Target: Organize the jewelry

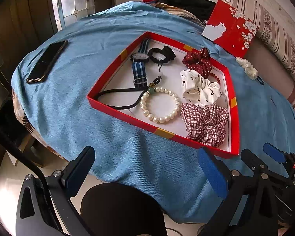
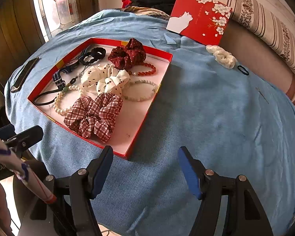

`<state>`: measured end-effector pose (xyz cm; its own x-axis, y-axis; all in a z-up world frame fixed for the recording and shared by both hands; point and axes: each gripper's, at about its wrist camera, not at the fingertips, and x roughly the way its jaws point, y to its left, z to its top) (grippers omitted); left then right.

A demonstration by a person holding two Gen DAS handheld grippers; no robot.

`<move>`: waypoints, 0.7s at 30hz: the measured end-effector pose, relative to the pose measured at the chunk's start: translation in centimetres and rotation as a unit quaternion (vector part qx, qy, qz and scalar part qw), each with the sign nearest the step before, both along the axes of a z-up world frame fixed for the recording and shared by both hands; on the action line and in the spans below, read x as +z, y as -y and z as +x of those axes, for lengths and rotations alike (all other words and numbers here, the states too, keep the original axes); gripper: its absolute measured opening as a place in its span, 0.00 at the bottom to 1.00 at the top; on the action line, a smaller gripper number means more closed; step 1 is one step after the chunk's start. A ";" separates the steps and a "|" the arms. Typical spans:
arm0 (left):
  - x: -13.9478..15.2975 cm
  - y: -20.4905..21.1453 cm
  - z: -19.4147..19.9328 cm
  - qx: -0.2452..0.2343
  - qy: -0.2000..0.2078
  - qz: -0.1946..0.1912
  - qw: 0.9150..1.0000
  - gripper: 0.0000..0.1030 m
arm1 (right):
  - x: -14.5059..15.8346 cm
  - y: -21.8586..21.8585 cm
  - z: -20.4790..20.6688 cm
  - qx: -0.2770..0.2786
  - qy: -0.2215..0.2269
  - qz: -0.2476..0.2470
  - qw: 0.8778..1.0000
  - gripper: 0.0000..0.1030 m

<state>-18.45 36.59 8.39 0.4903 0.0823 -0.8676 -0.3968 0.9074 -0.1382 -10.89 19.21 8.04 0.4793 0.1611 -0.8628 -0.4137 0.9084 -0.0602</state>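
A red box tray [image 1: 106, 107] [image 2: 147, 116] lies on the blue cloth. It holds a striped watch [image 1: 140, 64], a black hair tie [image 1: 160, 54], a pearl bracelet [image 1: 159, 106] [image 2: 59, 103], a dark red dotted scrunchie [image 1: 197, 60] [image 2: 127, 54], a white dotted scrunchie [image 1: 199, 87] [image 2: 105, 80], a plaid scrunchie [image 1: 205, 123] [image 2: 94, 116], a red bead bracelet [image 2: 147, 70] and a pale bead bracelet [image 2: 140, 90]. A white scrunchie [image 2: 222, 56] and small black band [image 2: 242, 69] lie outside, to the right. My left gripper [image 1: 145, 167] is open before the tray. My right gripper [image 2: 144, 169] is open at the tray's near corner.
The red box lid [image 1: 230, 26] [image 2: 200, 17] leans at the back right against a striped cushion [image 2: 265, 19]. A phone [image 1: 47, 62] [image 2: 24, 73] lies at the left on the blue cloth [image 2: 216, 118]. Dark clothes [image 1: 186, 0] lie at the back. The cloth's front edge drops off below both grippers.
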 end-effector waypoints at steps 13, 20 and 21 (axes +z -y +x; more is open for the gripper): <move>-0.9 0.0 1.5 -0.005 -0.013 -0.013 1.000 1.00 | -0.7 -0.4 0.9 0.000 -0.002 -0.007 1.000 0.71; -1.1 0.0 1.8 -0.006 -0.016 -0.010 1.000 1.00 | -0.8 -0.3 1.1 -0.001 -0.003 -0.005 1.000 0.71; -1.1 0.1 1.8 -0.006 -0.016 -0.010 1.000 1.00 | -0.8 -0.3 1.1 -0.002 -0.003 -0.004 1.000 0.71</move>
<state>-16.62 36.52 7.30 0.4629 0.0591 -0.8844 -0.3895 0.9098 -0.1431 -9.77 19.51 7.21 0.4740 0.1519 -0.8673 -0.4107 0.9095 -0.0652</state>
